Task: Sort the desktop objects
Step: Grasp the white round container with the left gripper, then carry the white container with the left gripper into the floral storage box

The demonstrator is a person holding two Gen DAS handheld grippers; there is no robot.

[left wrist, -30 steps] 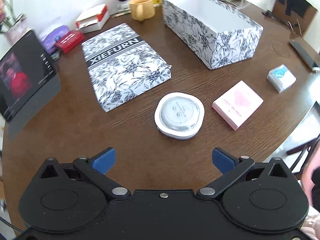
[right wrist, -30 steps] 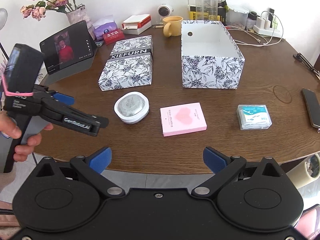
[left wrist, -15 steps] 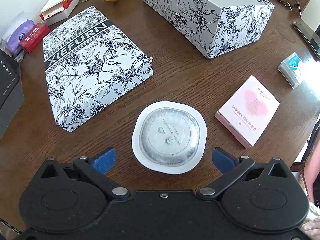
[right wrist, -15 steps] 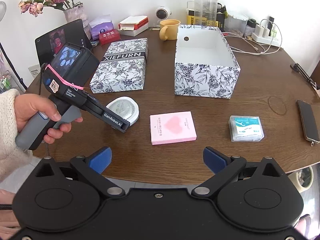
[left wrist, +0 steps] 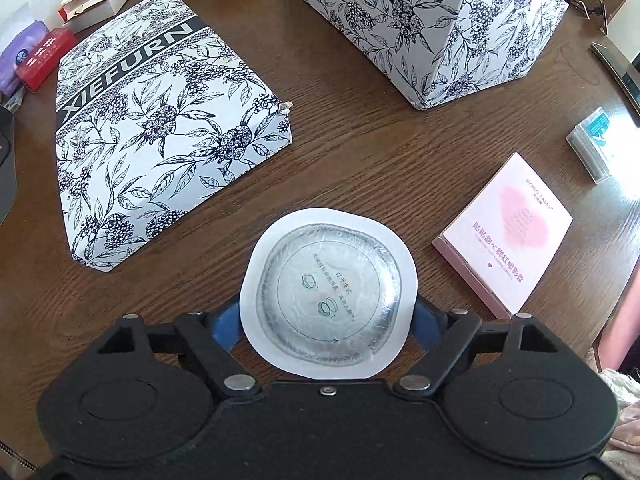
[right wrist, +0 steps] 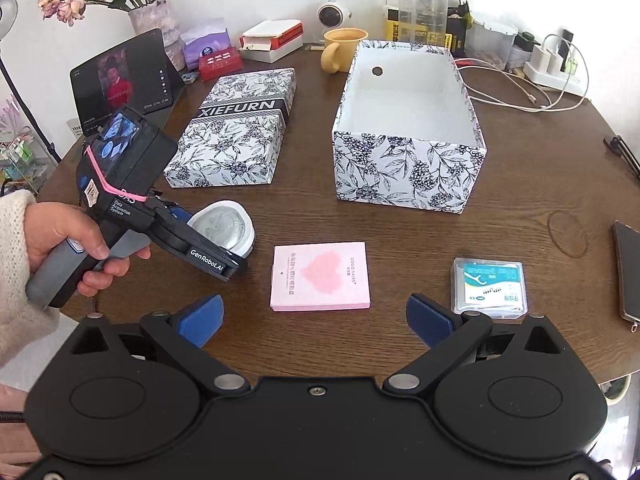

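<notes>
Desk contents, placed relative to the open floral box.

1. Open floral box (right wrist: 408,132): lidless, mouth up, white inside with nothing visible in the part I can see. Presumably the receptacle for the sorting, hence left uncovered.
2. Lid marked XIEFURN (right wrist: 236,132): flat on the table (right wrist: 540,184), just left of the box, set aside so the mouth stays free.
3. Pink card box (right wrist: 320,276): flat, in front of the box, toward me; free of both tools.
4. Round white compact (left wrist: 328,292): in front of the box and to its left, near the lid's front corner. Whether it rests on the wood or is just lifted I cannot tell.
5. Clear floss-pick case (right wrist: 488,284): in front of the box, to the right of the pink one.

Tools.
- Left gripper (left wrist: 326,320): handle in the person's left hand (right wrist: 76,244), pitched down over the compact, blue pads against its two sides, narrowed to its width and apparently clamping it.
- Right gripper (right wrist: 316,316): level, back from the table edge, fingers spread wide, holding nothing; the pink box sits between their lines, well ahead.
</notes>
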